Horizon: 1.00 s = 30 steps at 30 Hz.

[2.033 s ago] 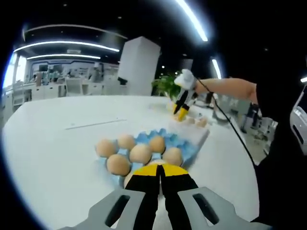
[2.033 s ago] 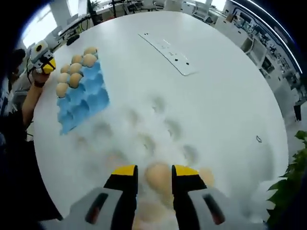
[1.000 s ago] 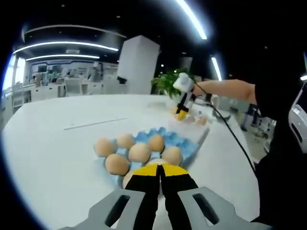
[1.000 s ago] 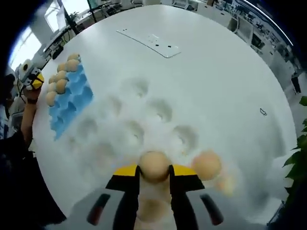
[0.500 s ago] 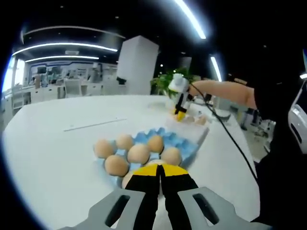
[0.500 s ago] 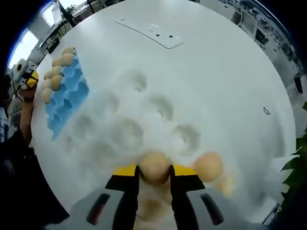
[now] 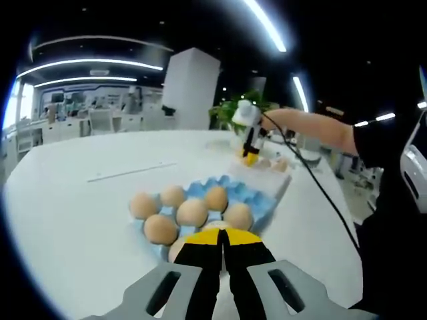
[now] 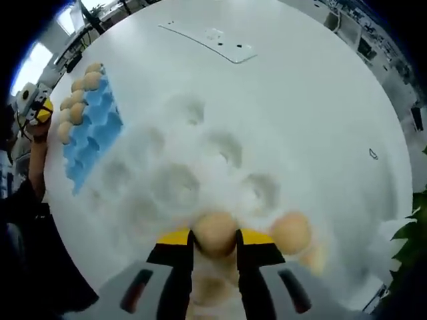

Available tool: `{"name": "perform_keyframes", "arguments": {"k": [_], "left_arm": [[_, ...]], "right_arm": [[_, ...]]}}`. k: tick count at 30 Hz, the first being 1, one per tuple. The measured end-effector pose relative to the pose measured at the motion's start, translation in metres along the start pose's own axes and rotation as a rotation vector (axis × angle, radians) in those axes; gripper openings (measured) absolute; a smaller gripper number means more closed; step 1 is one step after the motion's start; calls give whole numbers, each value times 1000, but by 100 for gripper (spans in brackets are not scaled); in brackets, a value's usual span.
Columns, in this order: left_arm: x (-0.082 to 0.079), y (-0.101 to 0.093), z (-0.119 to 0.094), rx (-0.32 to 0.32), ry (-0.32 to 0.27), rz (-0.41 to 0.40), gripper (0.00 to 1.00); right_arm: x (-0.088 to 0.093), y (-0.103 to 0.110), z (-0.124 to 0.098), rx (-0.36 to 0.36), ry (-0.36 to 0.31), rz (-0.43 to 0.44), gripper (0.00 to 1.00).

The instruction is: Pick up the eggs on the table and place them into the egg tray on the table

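In the right gripper view my right gripper (image 8: 215,240) is shut on a tan egg (image 8: 215,227) just above a white egg tray (image 8: 175,188) with hollow cups. A second egg (image 8: 291,231) lies to its right on that tray. A blue egg tray (image 8: 93,137) with several eggs along one edge sits at the far left, with my left gripper (image 8: 40,112) beside it. In the left gripper view my left gripper (image 7: 223,238) is shut and holds nothing, close over the blue tray (image 7: 257,199) and its eggs (image 7: 192,212). The right gripper (image 7: 248,155) hangs over the white tray (image 7: 267,179) farther off.
Both trays rest on a large round white table (image 8: 313,107). A flat grey strip (image 8: 208,41) lies on its far side. A person's arm (image 7: 313,123) reaches across with a trailing cable. A green plant (image 7: 230,115) stands beyond the table.
Two seconds ago the right jaws stood apart around the egg; now they are shut on it. The left gripper has stayed still over the blue tray.
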<state>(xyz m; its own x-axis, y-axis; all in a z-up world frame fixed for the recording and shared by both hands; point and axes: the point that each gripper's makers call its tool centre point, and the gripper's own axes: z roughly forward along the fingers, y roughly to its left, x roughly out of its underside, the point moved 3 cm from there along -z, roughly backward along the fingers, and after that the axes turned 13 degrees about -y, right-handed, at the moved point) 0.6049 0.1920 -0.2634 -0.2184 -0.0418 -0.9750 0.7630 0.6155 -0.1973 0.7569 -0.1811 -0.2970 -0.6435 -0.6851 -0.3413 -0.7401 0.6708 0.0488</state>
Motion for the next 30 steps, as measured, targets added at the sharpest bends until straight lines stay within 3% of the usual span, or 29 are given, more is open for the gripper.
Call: {"name": "perform_keyframes", "arguments": {"k": [2, 18, 22, 30], "left_arm": [[1, 1, 0, -1, 3, -2, 0], [4, 1, 3, 3, 12, -14, 0], [5, 0, 3, 1, 25, -4, 0], [-4, 3, -4, -3, -22, -21, 0]], "right_arm": [[12, 19, -2, 5, -1, -1, 26], [28, 43, -6, 7, -26, 10, 26], [31, 53, -8, 94, -10, -36, 26], [42, 67, -15, 74, -60, 12, 25]]}}
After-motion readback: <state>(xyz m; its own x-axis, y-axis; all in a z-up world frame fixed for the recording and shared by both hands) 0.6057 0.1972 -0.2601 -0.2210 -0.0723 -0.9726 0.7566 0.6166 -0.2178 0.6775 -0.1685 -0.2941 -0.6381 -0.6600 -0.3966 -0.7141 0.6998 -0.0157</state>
